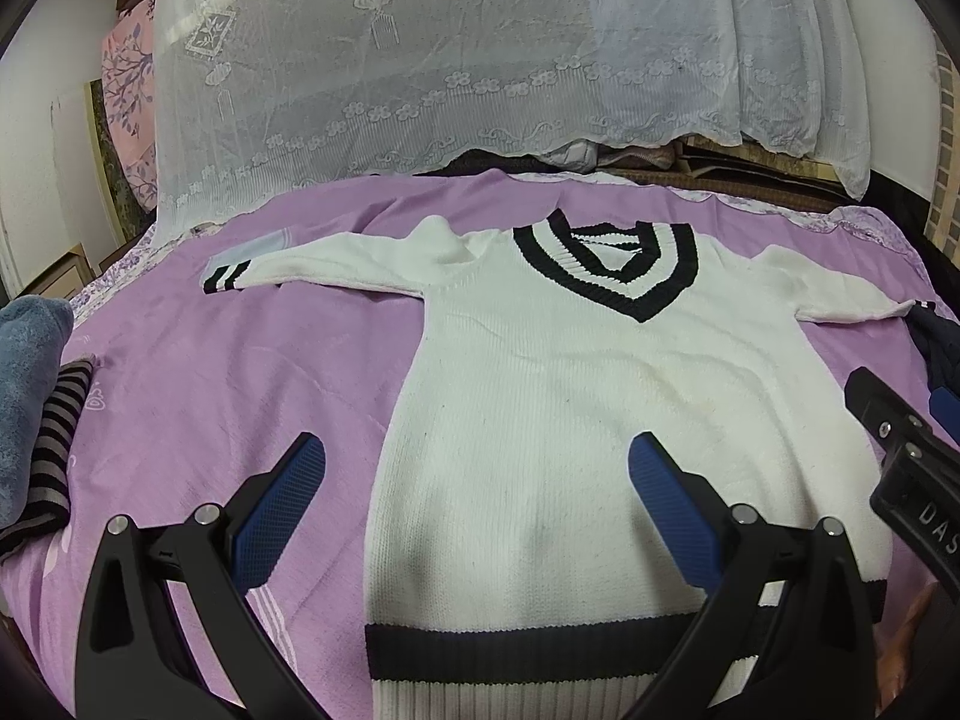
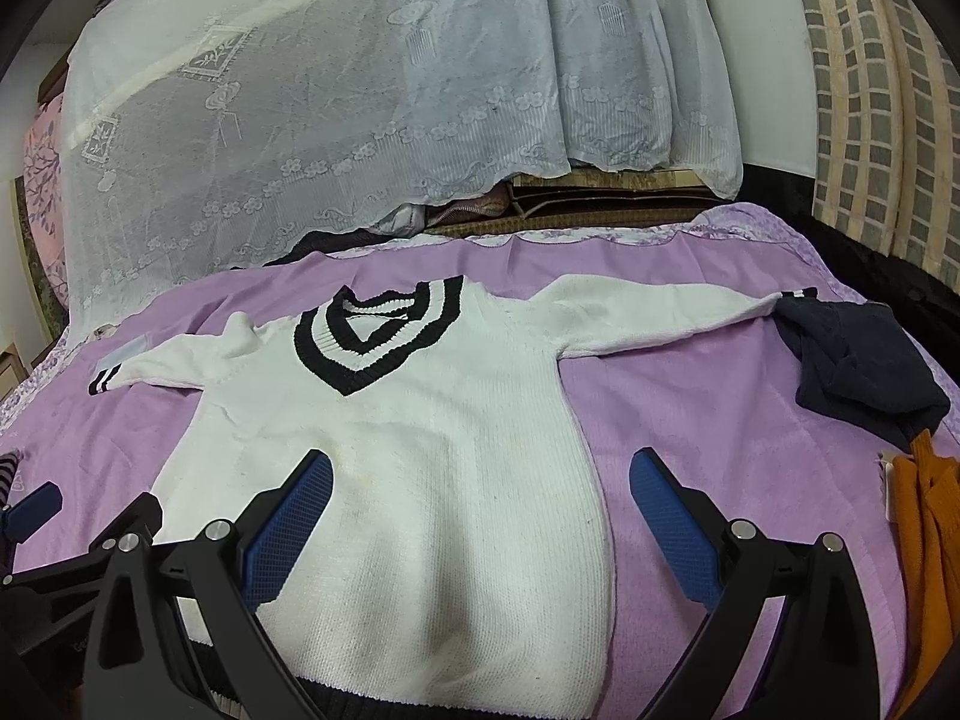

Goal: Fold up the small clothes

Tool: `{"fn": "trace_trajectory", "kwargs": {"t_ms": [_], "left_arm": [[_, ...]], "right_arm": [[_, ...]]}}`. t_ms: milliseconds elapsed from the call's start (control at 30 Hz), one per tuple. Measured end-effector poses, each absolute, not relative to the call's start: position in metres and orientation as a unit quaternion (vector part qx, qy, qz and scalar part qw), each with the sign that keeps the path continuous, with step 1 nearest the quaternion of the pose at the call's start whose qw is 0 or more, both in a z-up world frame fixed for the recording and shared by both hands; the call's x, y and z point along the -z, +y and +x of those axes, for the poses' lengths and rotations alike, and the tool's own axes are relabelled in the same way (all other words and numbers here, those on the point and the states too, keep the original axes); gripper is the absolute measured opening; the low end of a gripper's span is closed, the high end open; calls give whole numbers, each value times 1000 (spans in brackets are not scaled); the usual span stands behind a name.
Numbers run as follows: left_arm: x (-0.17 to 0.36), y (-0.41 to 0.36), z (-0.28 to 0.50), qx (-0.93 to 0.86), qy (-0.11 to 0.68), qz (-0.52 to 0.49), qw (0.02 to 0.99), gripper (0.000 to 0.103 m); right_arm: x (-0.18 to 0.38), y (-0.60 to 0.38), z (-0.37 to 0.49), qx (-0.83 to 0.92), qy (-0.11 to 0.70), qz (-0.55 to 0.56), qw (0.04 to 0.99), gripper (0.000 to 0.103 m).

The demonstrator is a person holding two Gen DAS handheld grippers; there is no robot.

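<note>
A white knit sweater (image 1: pixel 558 396) with a black-striped V-neck, cuffs and hem lies flat, face up, sleeves spread, on a purple blanket (image 1: pixel 198 396). The same sweater (image 2: pixel 390 468) fills the right wrist view. My left gripper (image 1: pixel 477 468) hovers open over the sweater's lower left side, nothing between its blue pads. My right gripper (image 2: pixel 483 480) hovers open over the lower right side, also holding nothing. The right gripper's body (image 1: pixel 906 456) shows at the left view's right edge; the left gripper's body (image 2: pixel 72 546) shows at the right view's lower left.
A dark navy garment (image 2: pixel 858 360) covers the sweater's right cuff, with an orange garment (image 2: pixel 924 540) beside it. A blue towel (image 1: pixel 27 384) and striped cloth (image 1: pixel 54 450) sit at the left. A white lace cover (image 1: pixel 450 60) drapes over piled bedding behind.
</note>
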State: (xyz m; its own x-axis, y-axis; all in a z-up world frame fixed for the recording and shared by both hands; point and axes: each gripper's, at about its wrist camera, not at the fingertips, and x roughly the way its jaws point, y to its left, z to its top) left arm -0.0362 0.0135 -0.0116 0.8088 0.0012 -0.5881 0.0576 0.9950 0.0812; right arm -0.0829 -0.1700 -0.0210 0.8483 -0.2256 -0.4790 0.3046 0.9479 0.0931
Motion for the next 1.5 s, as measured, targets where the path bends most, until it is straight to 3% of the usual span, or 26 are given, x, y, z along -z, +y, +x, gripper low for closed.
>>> {"fn": "trace_trajectory", "kwargs": {"t_ms": [300,600,900,1100,1300,1367,1500], "left_arm": [[4,6,-13,32,301,93,949,99],[-18,-10,77,10,328,101,939,99],[13,27,181,-44,414,0,909,99],[48,25,226,-89,432,39,897,99],[75,59,234,-55,462,-72,882,99],[76,61,231,-50,459,-76,884,99],[74,59,226,-54,452,-71,888,99]], "right_arm": [[13,-204,-57,90,300,149,938,100],[-29,-325,10,84,254,342,901,100],[54,-458,25,186,232,532,793,100],[78,-486,43,195,230,542,784,100],[92,-529,49,236,182,573,763,99],[92,-535,48,251,170,573,762,95],[98,-540,43,286,151,557,765,65]]}}
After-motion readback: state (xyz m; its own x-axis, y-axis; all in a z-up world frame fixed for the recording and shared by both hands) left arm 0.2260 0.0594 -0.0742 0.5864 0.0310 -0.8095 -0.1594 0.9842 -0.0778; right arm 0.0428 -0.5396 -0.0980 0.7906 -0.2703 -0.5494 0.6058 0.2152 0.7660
